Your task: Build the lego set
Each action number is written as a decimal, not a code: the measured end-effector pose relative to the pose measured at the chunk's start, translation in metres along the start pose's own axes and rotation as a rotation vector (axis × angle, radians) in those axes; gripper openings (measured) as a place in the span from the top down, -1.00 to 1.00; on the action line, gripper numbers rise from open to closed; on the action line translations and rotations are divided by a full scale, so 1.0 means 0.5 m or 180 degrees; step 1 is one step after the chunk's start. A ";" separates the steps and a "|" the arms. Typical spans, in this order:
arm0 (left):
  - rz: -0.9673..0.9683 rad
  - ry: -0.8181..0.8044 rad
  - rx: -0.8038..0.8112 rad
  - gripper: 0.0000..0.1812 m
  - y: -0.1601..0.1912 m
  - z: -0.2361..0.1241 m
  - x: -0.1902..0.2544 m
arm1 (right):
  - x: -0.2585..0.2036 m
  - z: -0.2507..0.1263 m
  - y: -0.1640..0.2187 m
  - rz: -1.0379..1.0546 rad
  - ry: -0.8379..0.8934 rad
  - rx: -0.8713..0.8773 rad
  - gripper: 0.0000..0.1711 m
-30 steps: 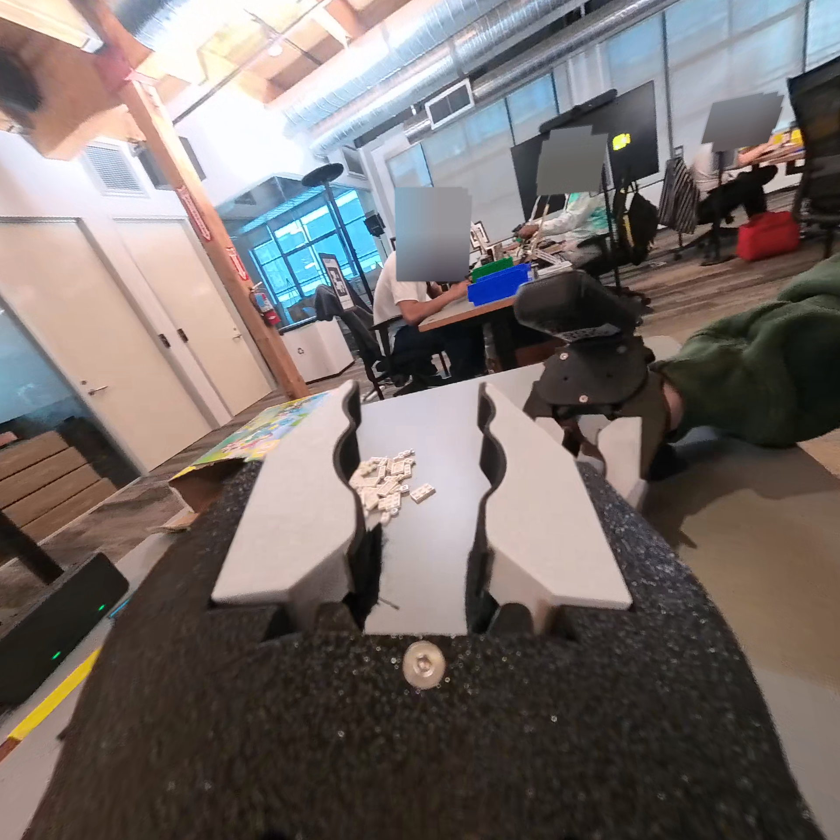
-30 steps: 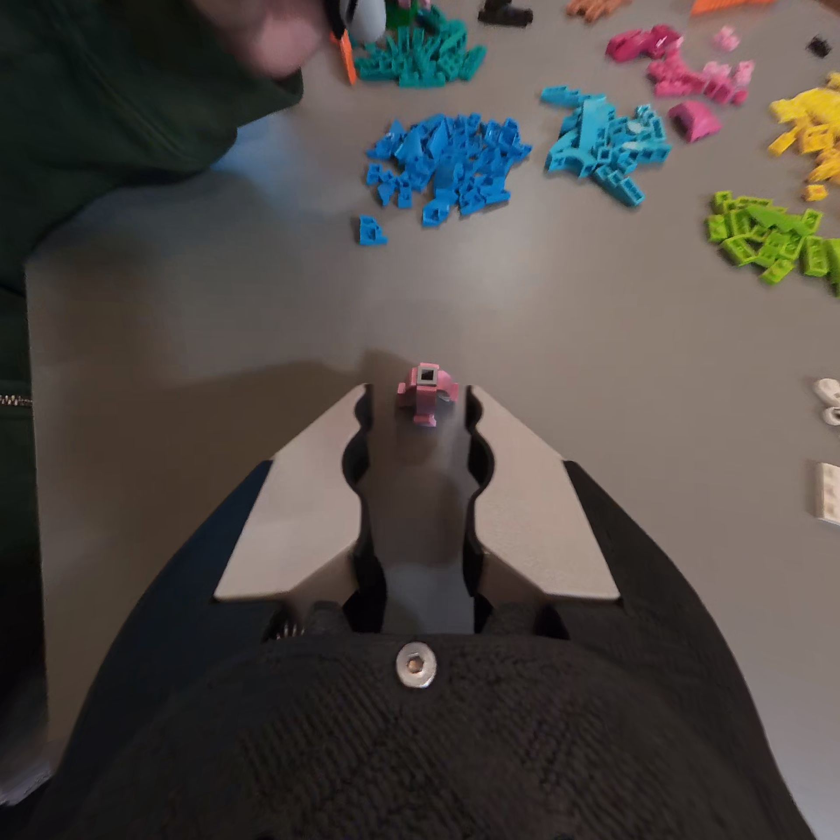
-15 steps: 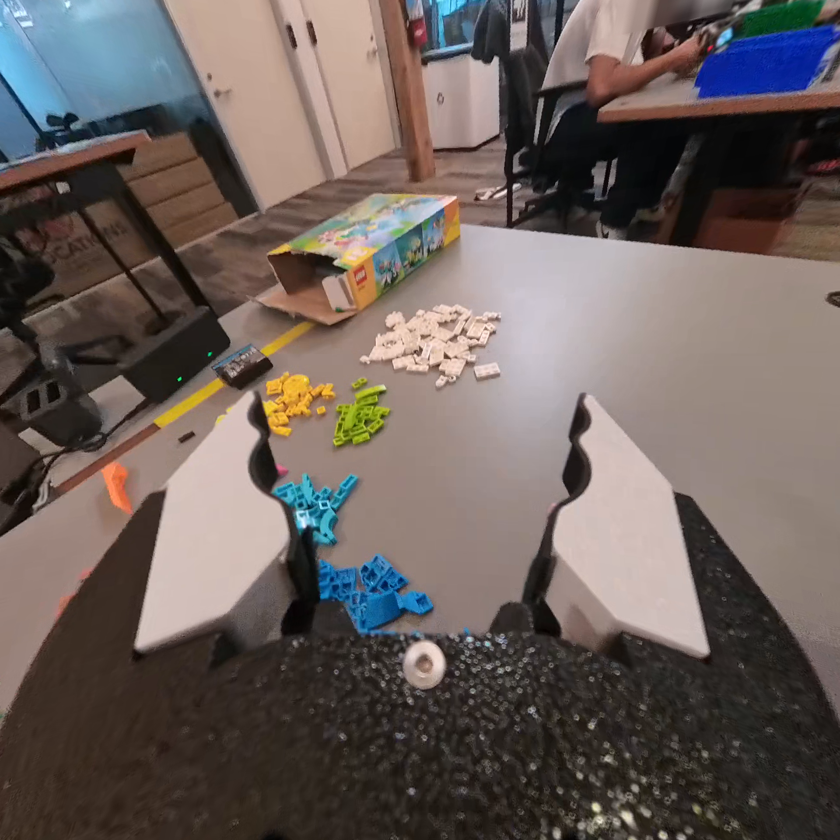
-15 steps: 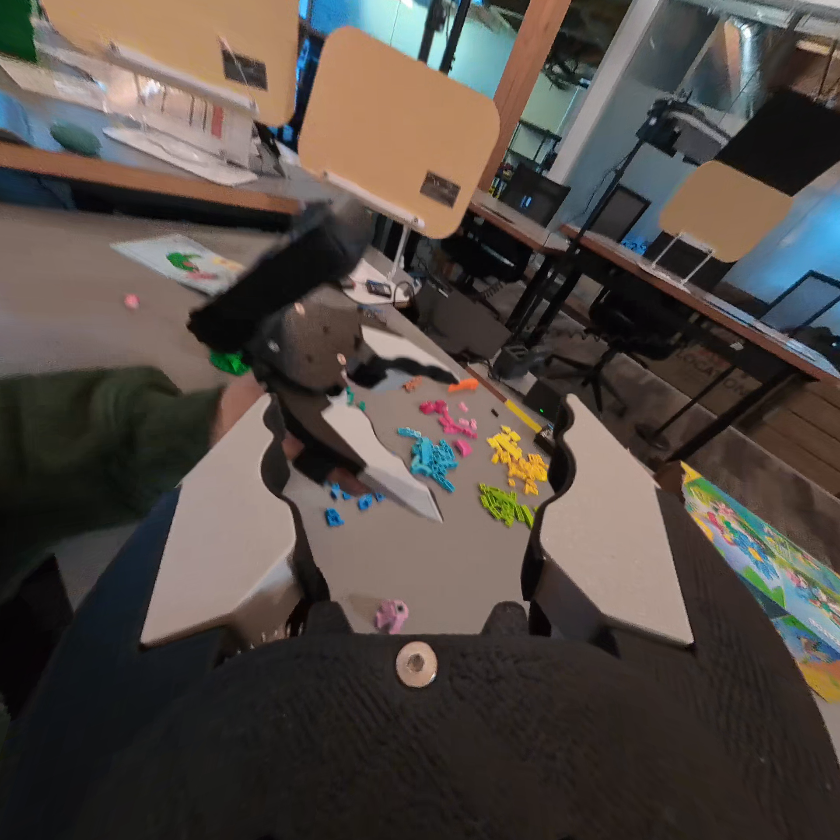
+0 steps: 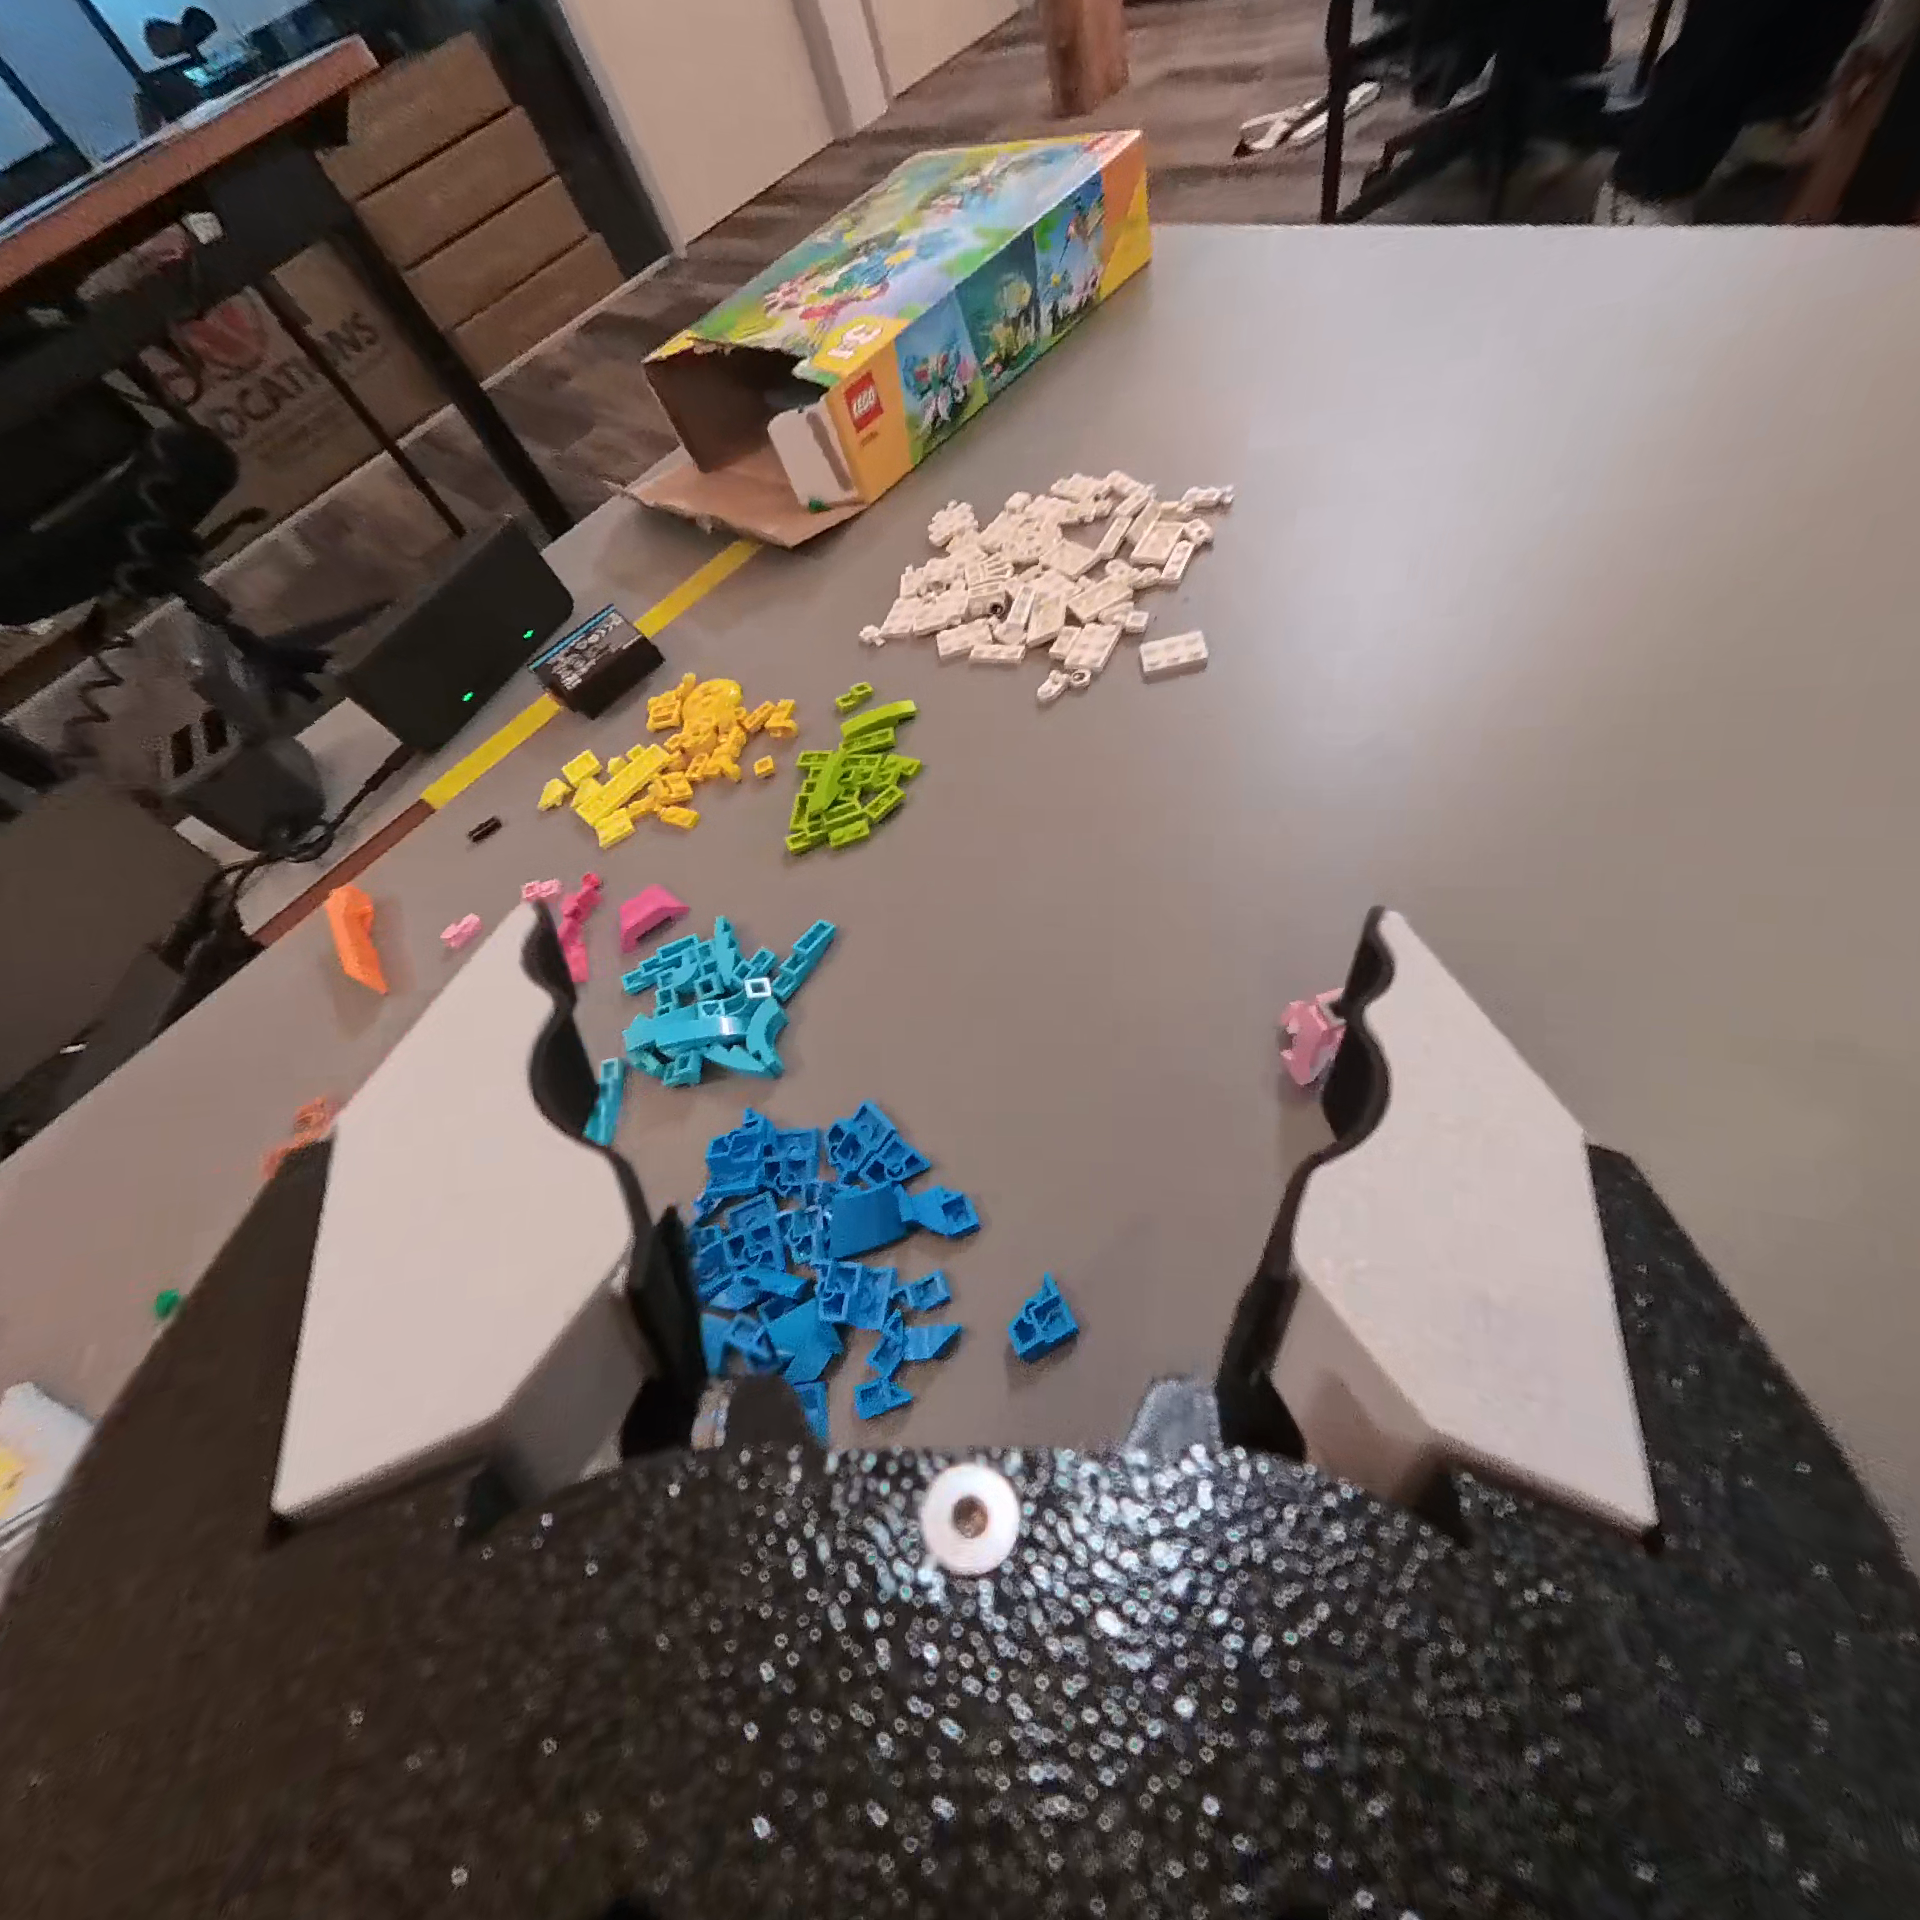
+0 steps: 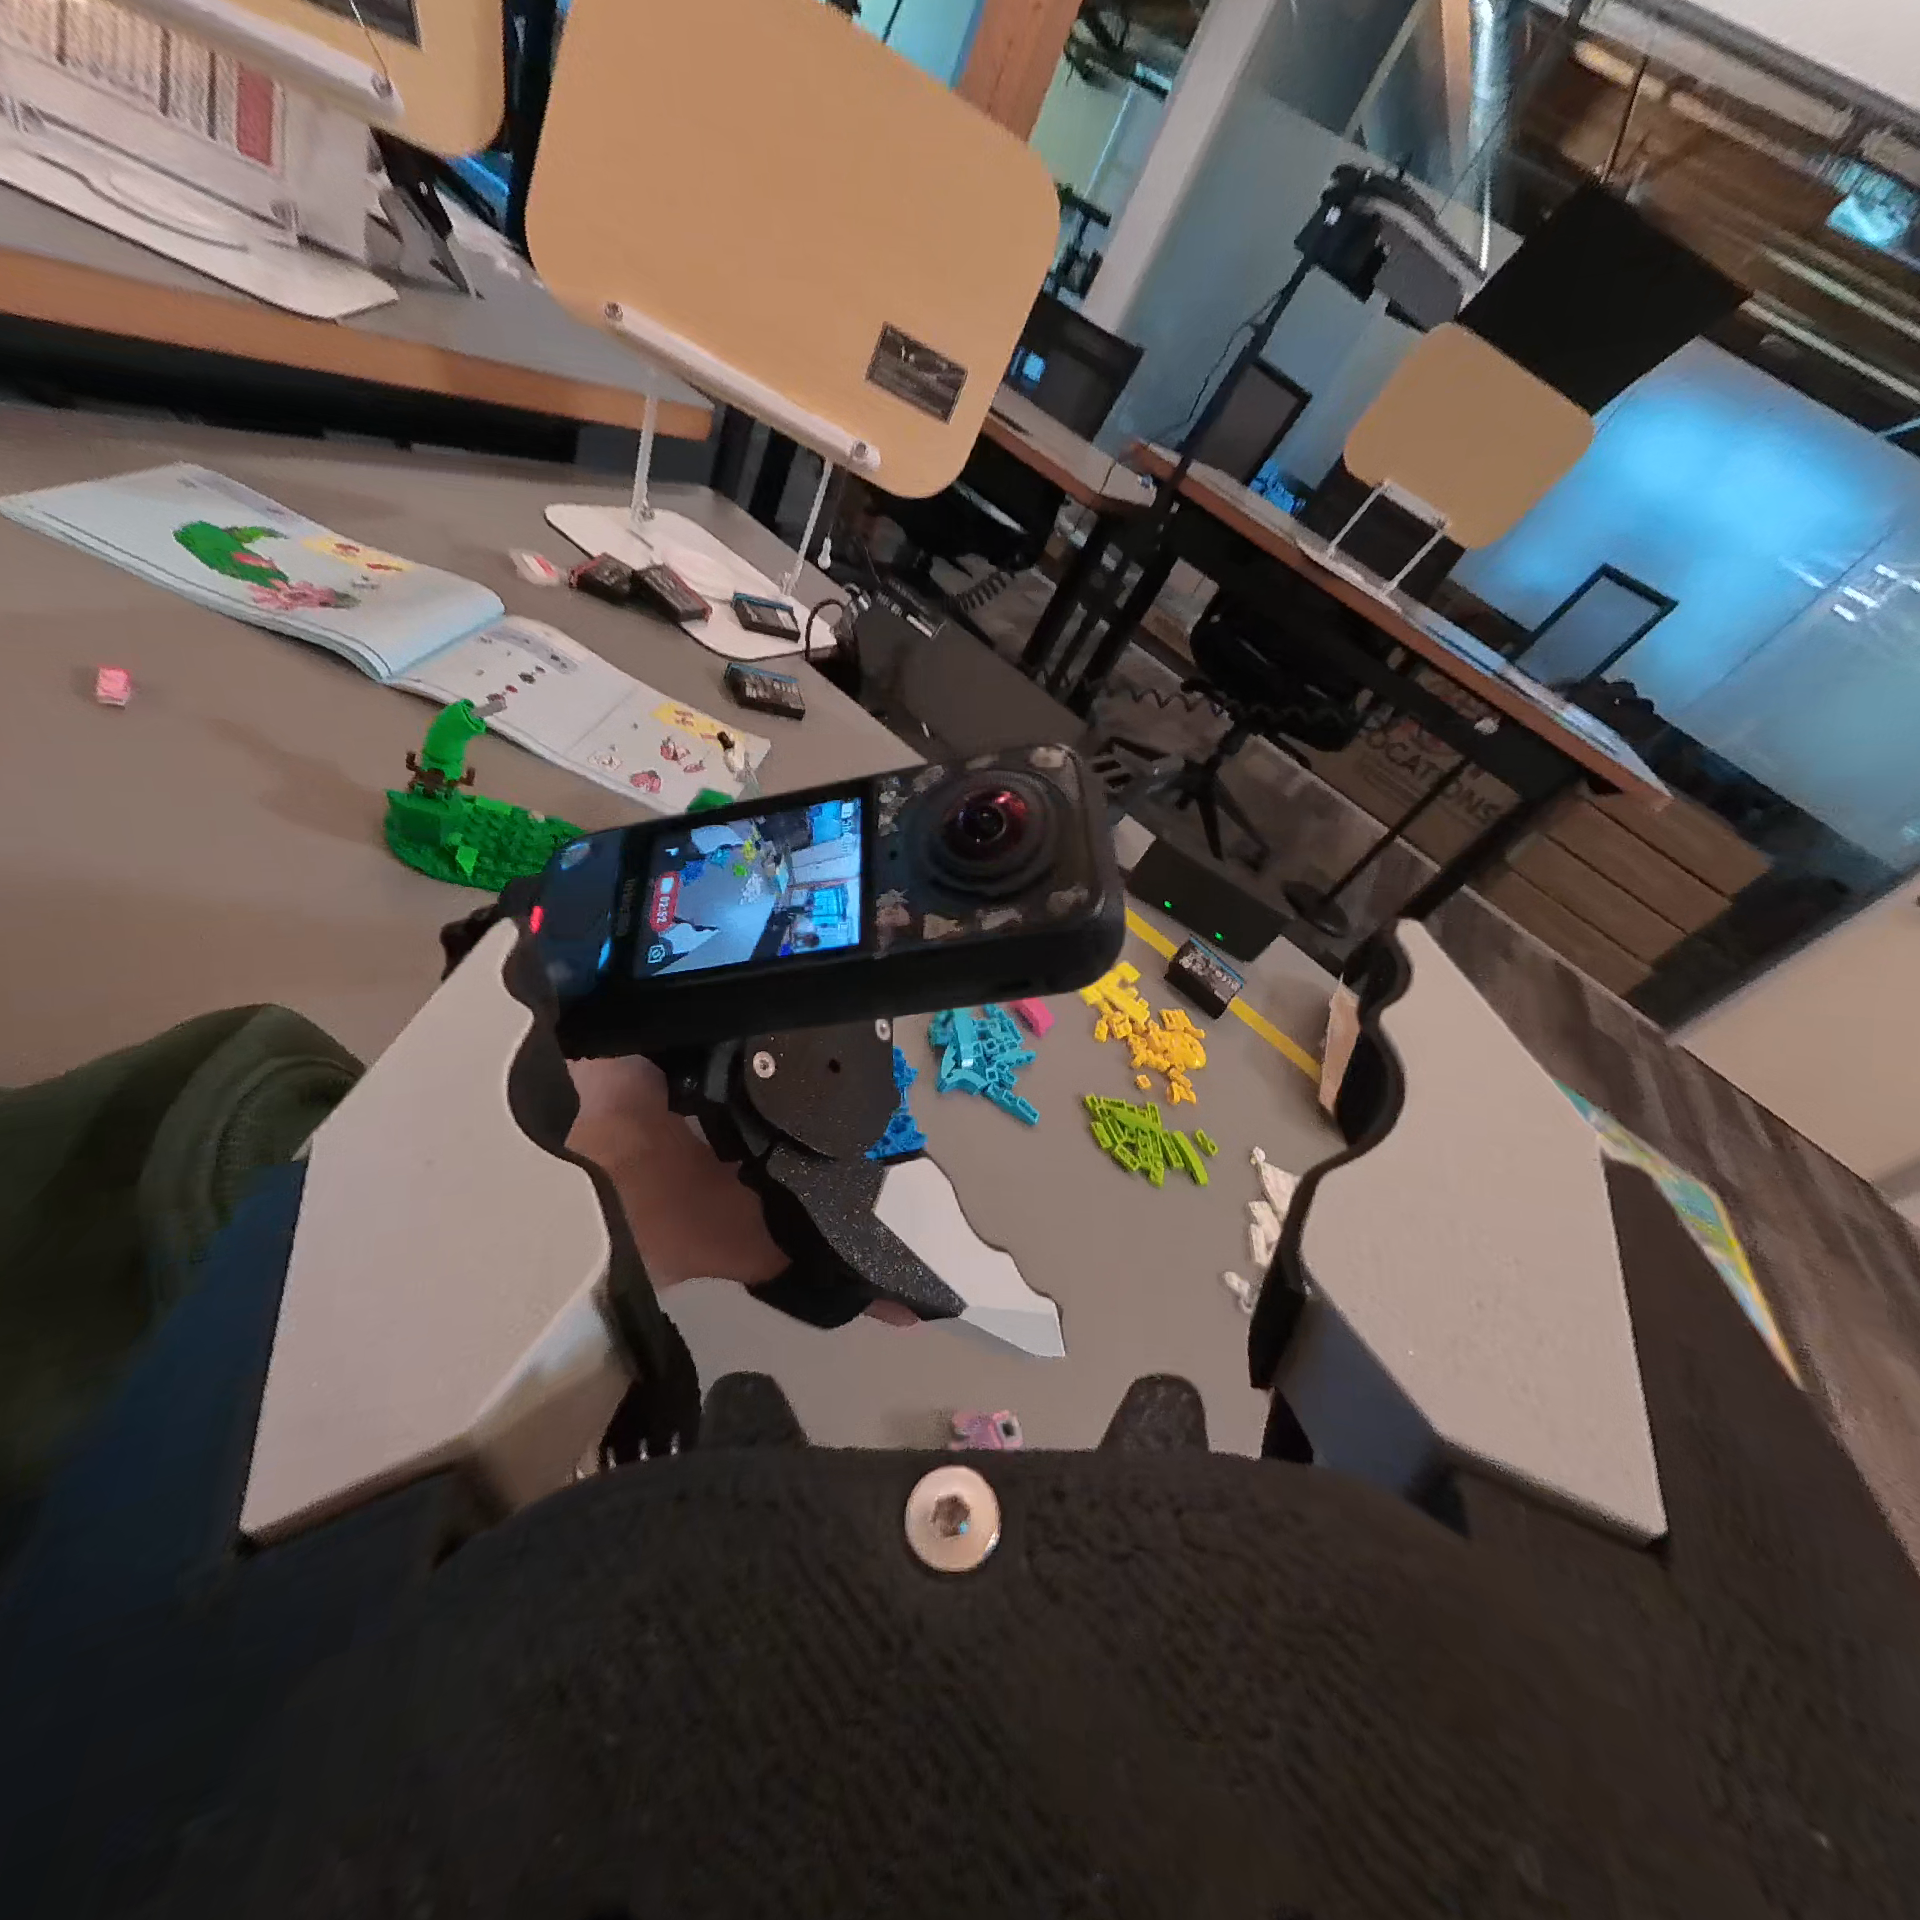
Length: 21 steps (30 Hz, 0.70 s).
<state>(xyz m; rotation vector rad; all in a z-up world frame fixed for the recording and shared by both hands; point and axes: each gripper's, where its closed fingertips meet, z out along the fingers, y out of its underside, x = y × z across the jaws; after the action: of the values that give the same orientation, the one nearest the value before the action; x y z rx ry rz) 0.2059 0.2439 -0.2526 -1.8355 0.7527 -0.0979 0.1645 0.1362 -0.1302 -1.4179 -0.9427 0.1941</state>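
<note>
Left wrist view: my left claw (image 5: 956, 1029) spread wide, empty, above blue brick pile (image 5: 831, 1236). Small pink piece (image 5: 1307, 1034) right of that pile, beside my right finger. Risk: descending now scatters pile.

Right wrist view: my right claw (image 6: 961, 1122) agape, empty. Pink piece (image 6: 985, 1429) below it on tabletop (image 6: 208, 821); left claw just beyond — collision risk if both reach.

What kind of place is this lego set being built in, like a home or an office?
Most likely a shared office or lab workspace. The grey table with the sorted bricks stands among other long desks, with an office chair and glass partition walls behind them.
</note>
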 end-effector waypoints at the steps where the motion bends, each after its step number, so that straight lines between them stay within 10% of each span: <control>1: 0.0030 -0.0022 0.0001 -0.57 -0.001 -0.001 0.000 | -0.002 0.001 0.003 0.0018 -0.0011 -0.0021 -0.74; 14: -0.0354 0.0114 0.0229 -0.57 0.012 0.030 -0.061 | 0.227 -0.037 0.126 0.0600 0.0736 -0.0128 -0.67; 21: -0.0300 0.0058 0.0726 -0.54 -0.043 0.108 -0.118 | 0.391 0.127 0.255 0.0884 0.0417 -0.0487 -0.34</control>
<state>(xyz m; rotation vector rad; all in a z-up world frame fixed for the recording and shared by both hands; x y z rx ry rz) 0.1907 0.3244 -0.2389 -1.6539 0.6398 -0.2519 0.3003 0.3334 -0.1665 -1.6811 -0.6621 0.2362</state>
